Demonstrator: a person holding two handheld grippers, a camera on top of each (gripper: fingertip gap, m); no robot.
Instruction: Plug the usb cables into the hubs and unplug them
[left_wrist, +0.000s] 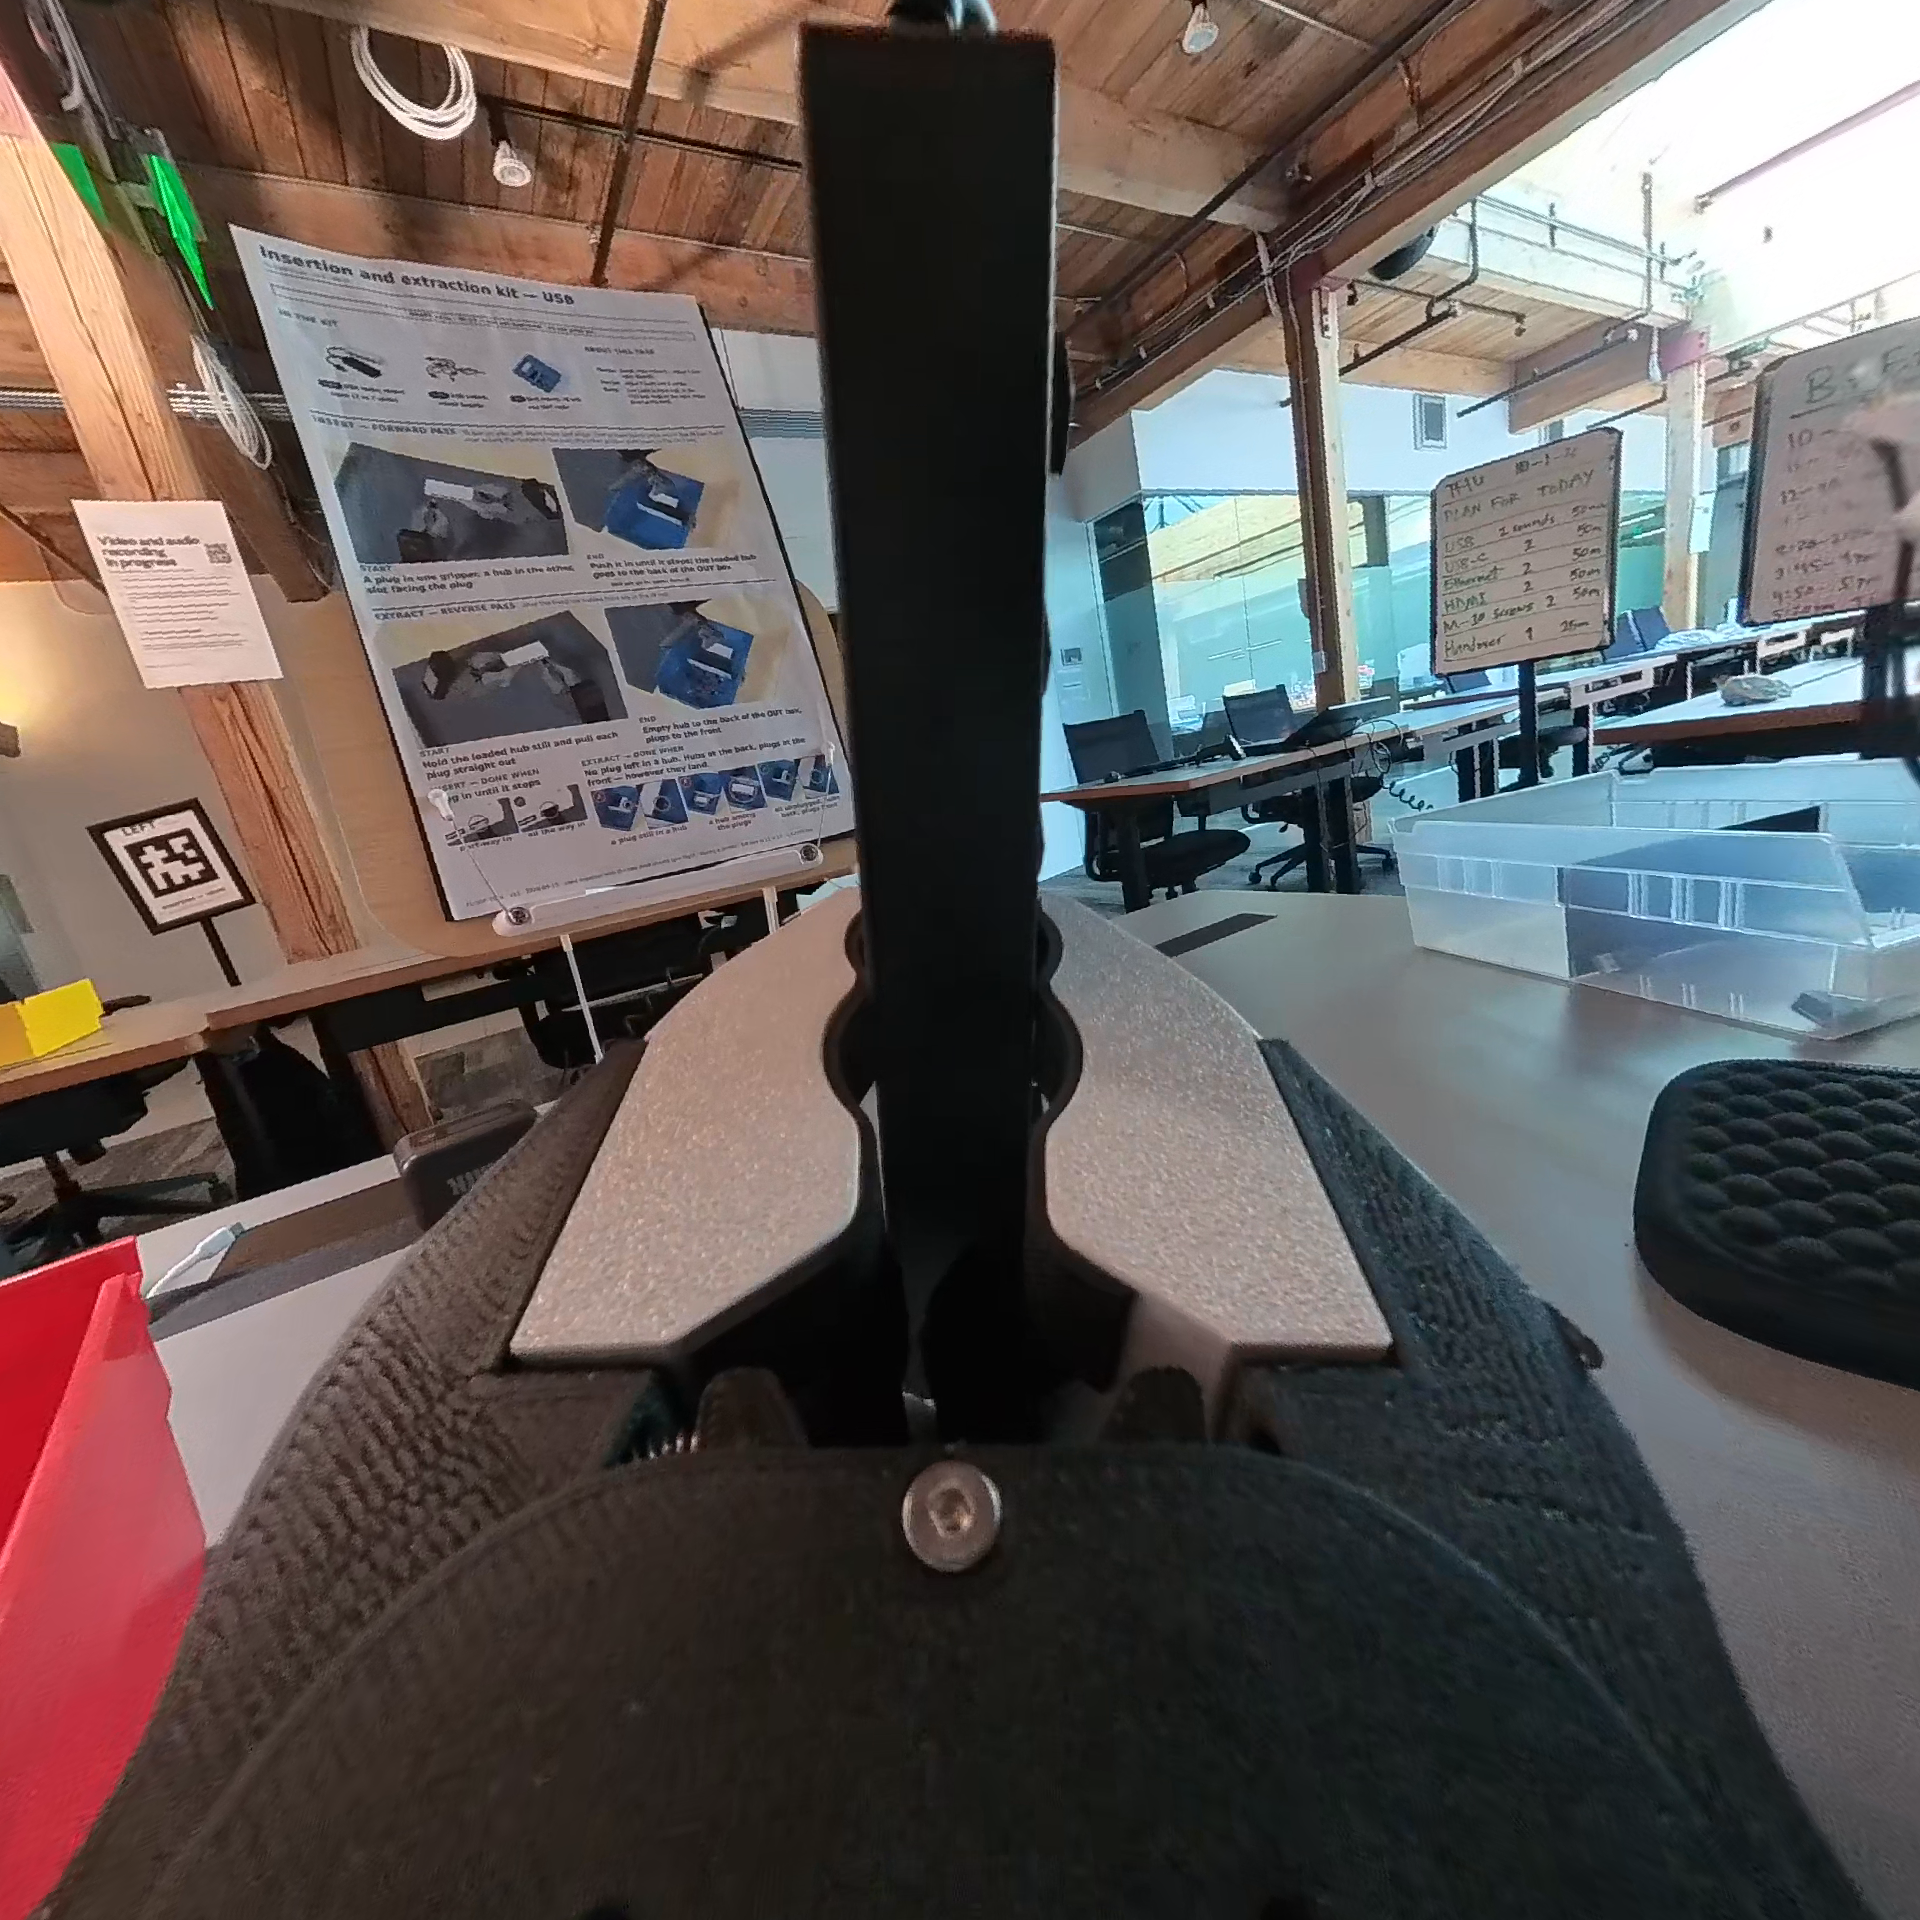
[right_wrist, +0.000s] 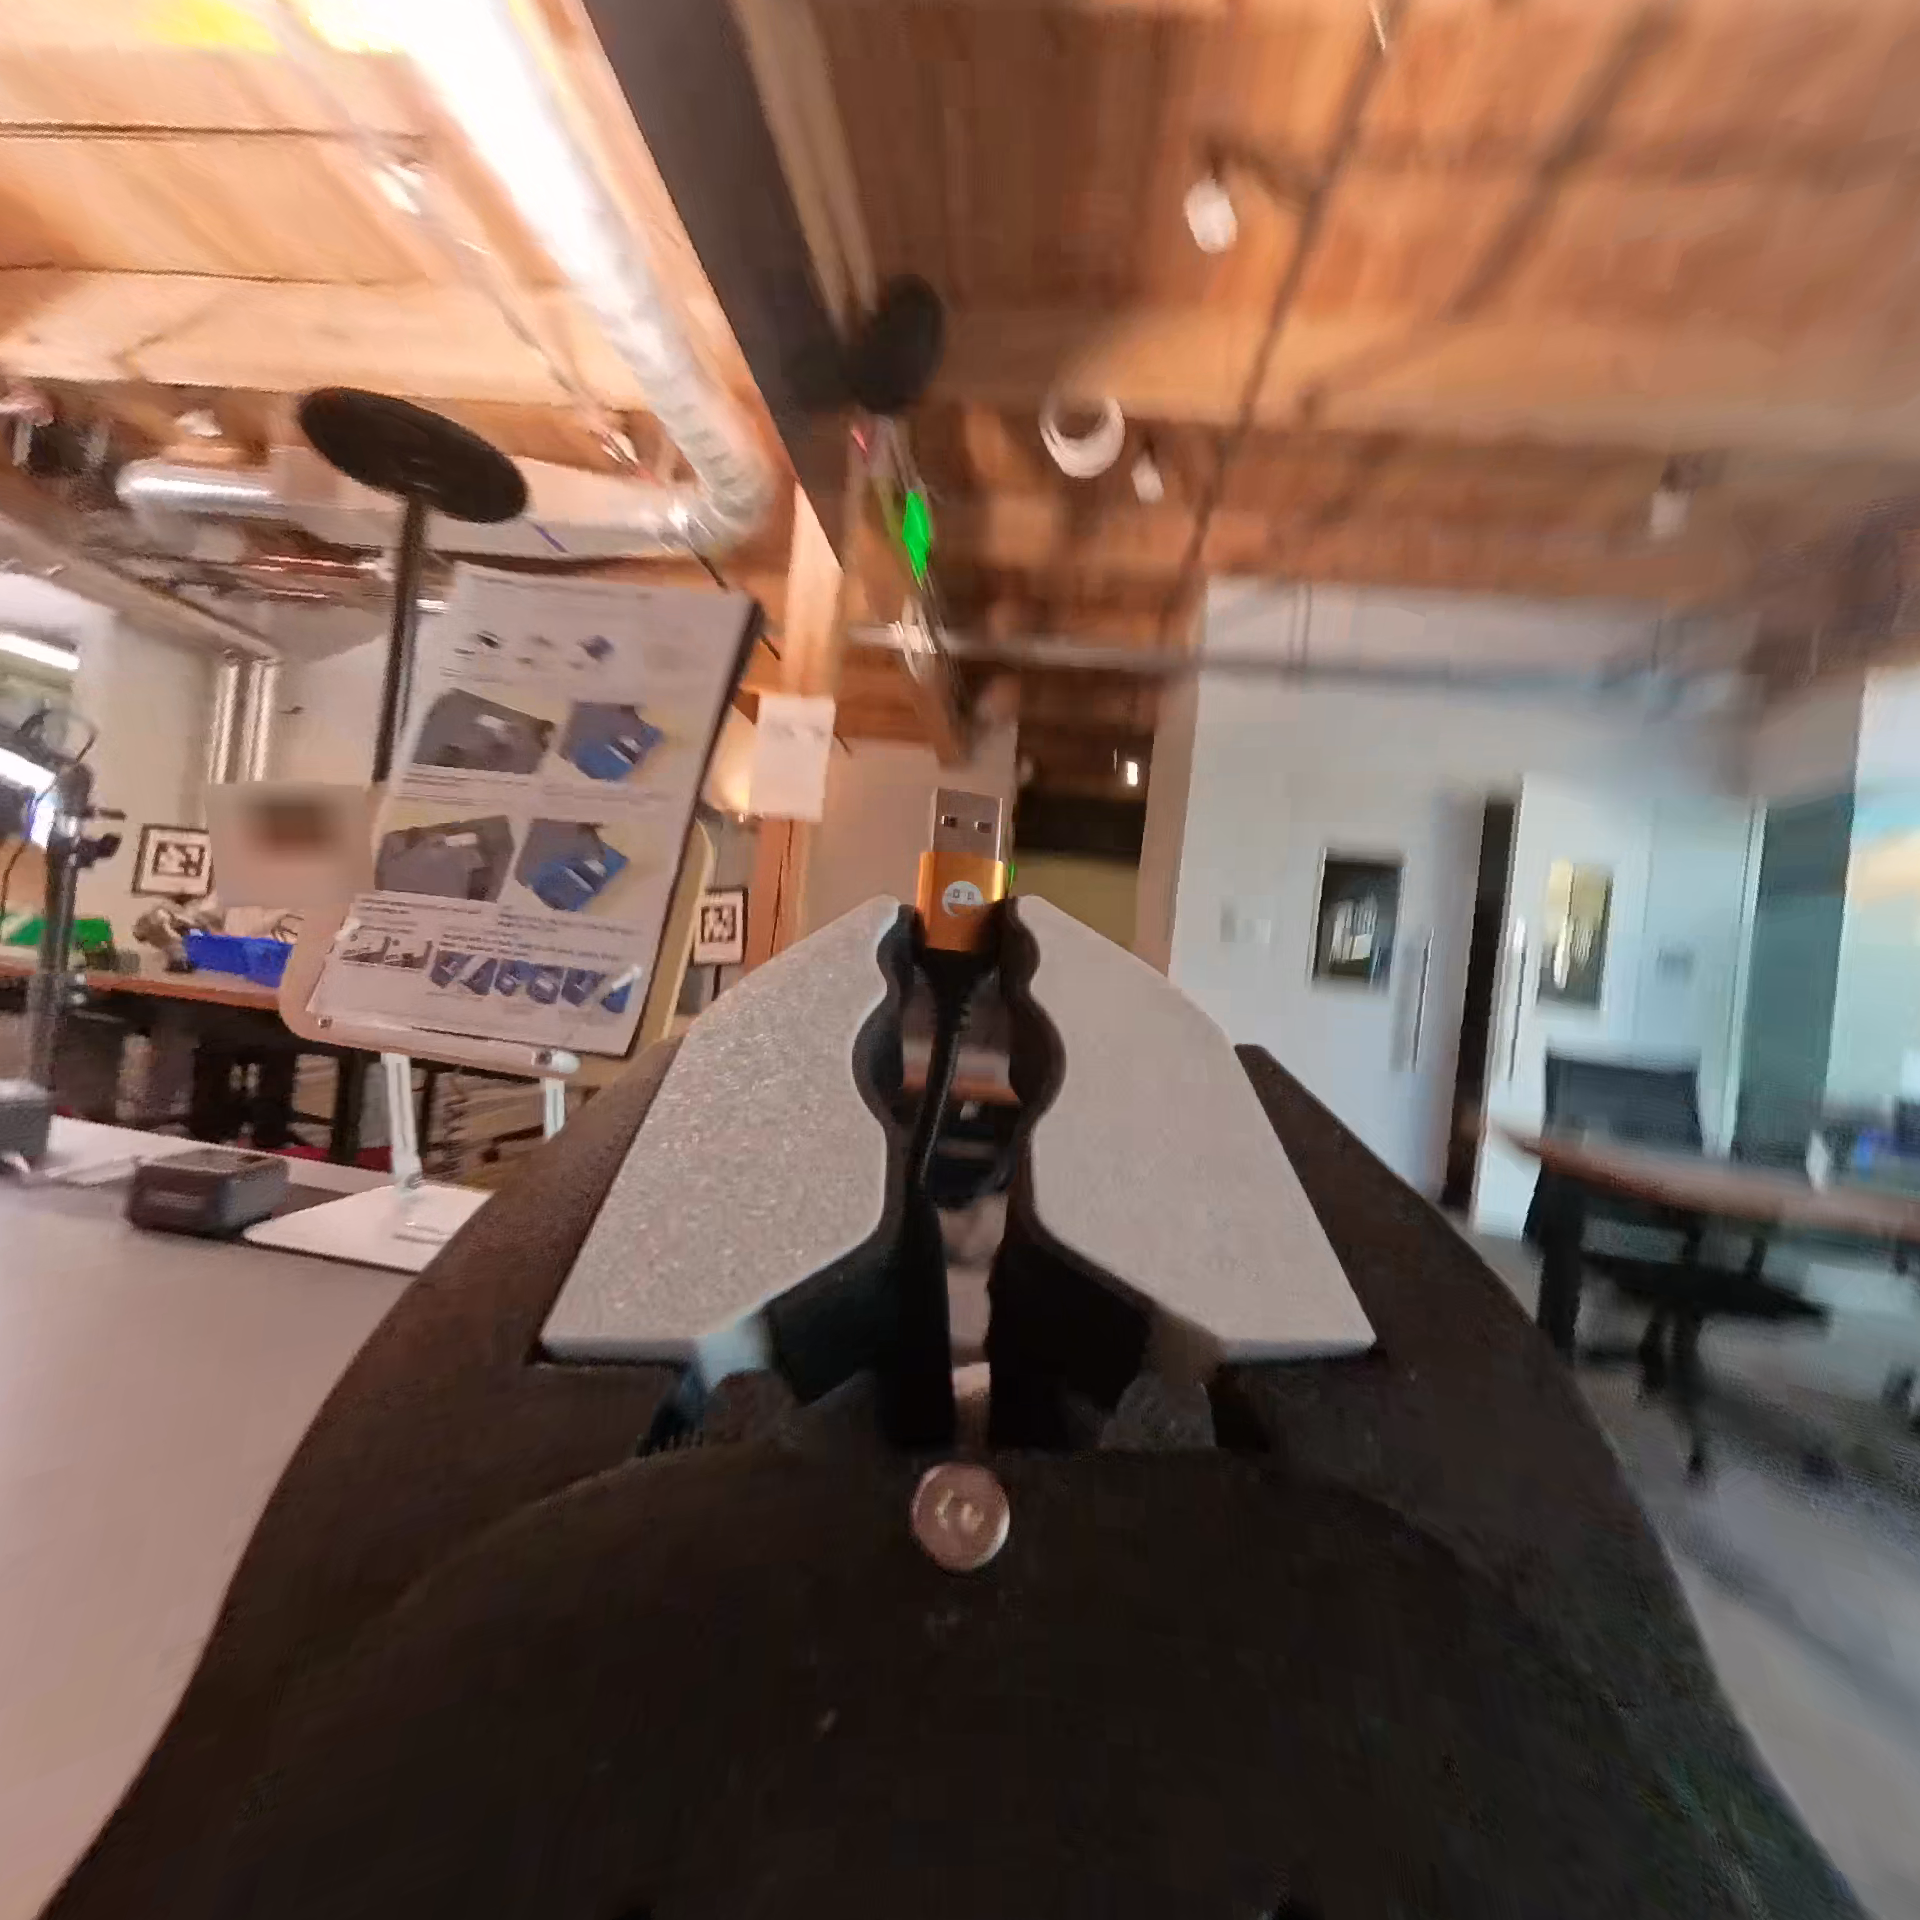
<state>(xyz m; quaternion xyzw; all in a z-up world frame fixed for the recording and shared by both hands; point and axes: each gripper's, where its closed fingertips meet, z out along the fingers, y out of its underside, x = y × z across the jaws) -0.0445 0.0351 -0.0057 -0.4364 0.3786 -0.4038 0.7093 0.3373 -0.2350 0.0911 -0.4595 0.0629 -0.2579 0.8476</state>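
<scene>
My left gripper (left_wrist: 951, 935) is shut on a long black USB hub (left_wrist: 930, 499) that stands upright between the silver fingers (left_wrist: 727, 1122) and reaches to the top of the left wrist view. My right gripper (right_wrist: 961, 914) is shut on a USB cable's orange plug (right_wrist: 963, 899), with the metal connector (right_wrist: 969, 826) sticking out past the fingertips, pointing away. The black cable (right_wrist: 935, 1101) runs back between the fingers. The right wrist view is blurred by motion and tilted up toward the ceiling. Neither gripper shows in the other's view.
A red bin (left_wrist: 73, 1475) sits at the left edge. A clear plastic tray (left_wrist: 1683, 894) stands on the grey table (left_wrist: 1507, 1091) at right, with a black mesh pad (left_wrist: 1797, 1195) nearer. An instruction poster on a stand (left_wrist: 540, 582) is behind; it also shows in the right wrist view (right_wrist: 540, 810). There is about 50 cm between the tips of the two grippers.
</scene>
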